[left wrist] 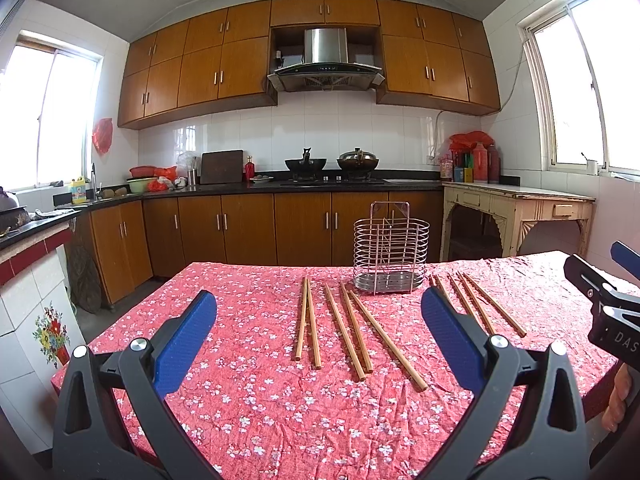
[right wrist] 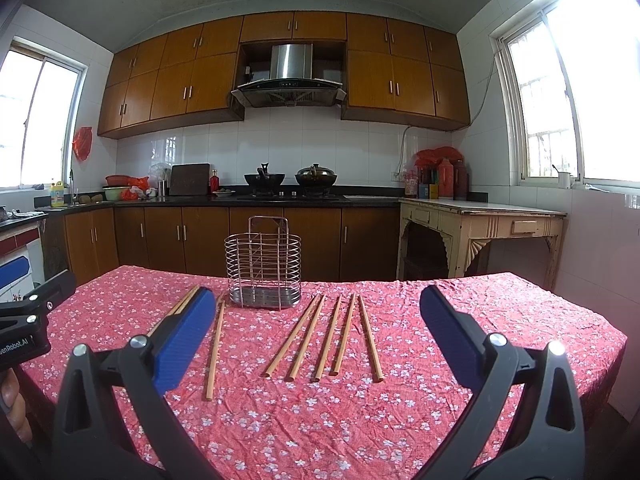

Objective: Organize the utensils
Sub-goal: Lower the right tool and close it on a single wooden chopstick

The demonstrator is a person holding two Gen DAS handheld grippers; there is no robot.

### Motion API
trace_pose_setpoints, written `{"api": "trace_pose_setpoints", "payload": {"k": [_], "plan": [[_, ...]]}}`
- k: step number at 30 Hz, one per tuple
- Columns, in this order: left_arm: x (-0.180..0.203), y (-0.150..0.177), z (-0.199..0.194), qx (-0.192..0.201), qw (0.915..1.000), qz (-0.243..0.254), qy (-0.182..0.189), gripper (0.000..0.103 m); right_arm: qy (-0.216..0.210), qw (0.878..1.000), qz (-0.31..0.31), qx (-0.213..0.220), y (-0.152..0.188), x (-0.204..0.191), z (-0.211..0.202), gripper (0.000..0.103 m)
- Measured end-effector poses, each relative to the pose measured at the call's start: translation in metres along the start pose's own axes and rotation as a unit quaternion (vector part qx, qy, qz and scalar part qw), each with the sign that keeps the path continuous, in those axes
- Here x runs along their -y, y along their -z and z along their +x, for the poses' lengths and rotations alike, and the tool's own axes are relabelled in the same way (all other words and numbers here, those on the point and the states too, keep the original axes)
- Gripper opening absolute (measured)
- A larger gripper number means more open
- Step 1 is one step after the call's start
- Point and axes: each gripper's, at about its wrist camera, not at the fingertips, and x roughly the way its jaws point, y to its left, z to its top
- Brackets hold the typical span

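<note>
left gripper (left wrist: pixel 318 322) gaped wide, holding nothing | right gripper (right wrist: pixel 318 322) likewise spread and bare | wooden chopsticks (right wrist: pixel 328 338) lay loose on the floral tablecloth (right wrist: pixel 460 420), fanned either side in front of the wire utensil holder (right wrist: pixel 263 264)

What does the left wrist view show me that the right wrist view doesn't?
Only the left wrist view: the right claw's black body at its right edge, and all five chopsticks of the group left of the rack unobstructed. Only the right wrist view: the left claw's body at its left edge, and the other five chopsticks fully clear. Both: the wire utensil rack upright on the floral tablecloth, both claws open.
</note>
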Motion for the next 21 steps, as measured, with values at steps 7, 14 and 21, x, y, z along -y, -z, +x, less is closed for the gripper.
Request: {"api": "trace_pose_setpoints", "payload": {"k": [7,14,21], "plan": [[-0.010,0.004,0.018,-0.040,0.9991,-0.015,-0.005,0.101,0.013,0.999,0.010,-0.037,0.009,0.007,0.020,0.099],[-0.027,0.012,0.054,-0.109,0.9937,-0.027,0.007,0.101,0.041,0.990,0.024,-0.135,0.025,0.030,0.072,0.099],[-0.040,0.010,0.105,-0.178,0.9840,0.010,0.007,0.101,0.046,0.962,0.016,-0.268,0.040,0.052,0.150,0.073]]}}
